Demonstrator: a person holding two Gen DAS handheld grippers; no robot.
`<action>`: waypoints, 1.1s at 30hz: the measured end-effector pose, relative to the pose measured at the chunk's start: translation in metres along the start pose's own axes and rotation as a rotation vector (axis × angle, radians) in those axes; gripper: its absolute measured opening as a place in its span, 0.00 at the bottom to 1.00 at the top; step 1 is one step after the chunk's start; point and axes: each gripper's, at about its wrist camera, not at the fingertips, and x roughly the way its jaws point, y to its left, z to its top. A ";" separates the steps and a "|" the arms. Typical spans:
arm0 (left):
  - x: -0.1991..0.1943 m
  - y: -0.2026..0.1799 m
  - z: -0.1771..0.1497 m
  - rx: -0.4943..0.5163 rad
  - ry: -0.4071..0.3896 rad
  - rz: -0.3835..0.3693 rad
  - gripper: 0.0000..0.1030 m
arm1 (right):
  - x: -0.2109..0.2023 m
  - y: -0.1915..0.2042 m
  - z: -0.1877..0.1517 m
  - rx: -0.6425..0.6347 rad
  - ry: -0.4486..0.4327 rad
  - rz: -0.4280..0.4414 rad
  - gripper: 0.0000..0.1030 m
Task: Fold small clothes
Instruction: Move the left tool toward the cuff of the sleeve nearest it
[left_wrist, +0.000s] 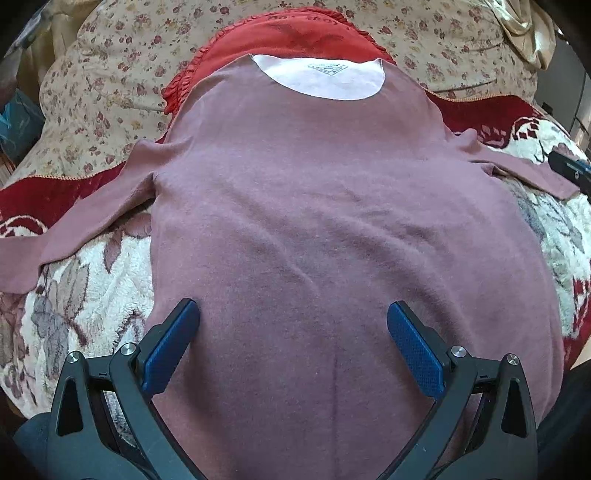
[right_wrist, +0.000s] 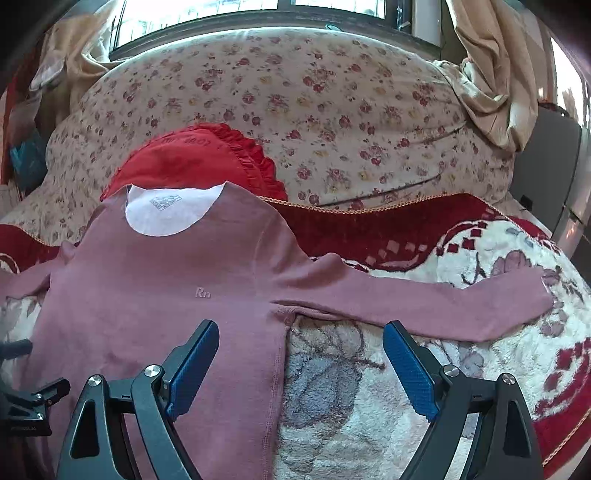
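While spread flat across the blanket (left_wrist: 92, 273), shirt (left_wrist: 332, 221) lies front up, neck toward the red pillow (left_wrist: 295, 33) and far edge, hem toward the near edge. Left gripper (left_wrist: 293, 332) wide open above the lower body of the shirt, jaws well apart, nothing between them but cloth below; cannot tell whether the pads (left_wrist: 170, 350) touch the fabric. Right gripper (right_wrist: 299, 354) likewise wide open, holding nothing, straddling the shirt's right side seam: one pad (right_wrist: 192, 369) over the shirt (right_wrist: 166, 295), the other over bare blanket (right_wrist: 369, 406) just below the sleeve (right_wrist: 424, 302). Sleeve stretched out toward the blanket's right edge, cuff flat. Opposite sleeve (left_wrist: 74, 229) stretched toward the left edge, cuff cut off at the frame border in the left view. White lining with a printed label at the neck (right_wrist: 166, 214), print too small to read. Small "Rn" mark on the chest (right_wrist: 202, 293). Hem hidden beneath both grippers. Pillow half covered by the shirt's shoulders, dark lettering on it illegible. Floral quilt (right_wrist: 314, 103) bunched behind, window (right_wrist: 221, 14) and curtain (right_wrist: 487, 74) beyond, blown out by daylight.
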 end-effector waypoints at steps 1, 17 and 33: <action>0.000 0.000 0.000 0.002 0.000 0.001 0.99 | -0.001 -0.001 0.000 0.005 -0.003 -0.003 0.87; -0.006 0.001 -0.006 -0.004 -0.005 -0.005 0.99 | -0.028 -0.025 -0.006 0.154 -0.048 0.024 0.87; -0.106 0.197 0.051 -0.280 -0.196 0.091 0.99 | -0.034 0.002 -0.006 0.091 -0.058 0.050 0.87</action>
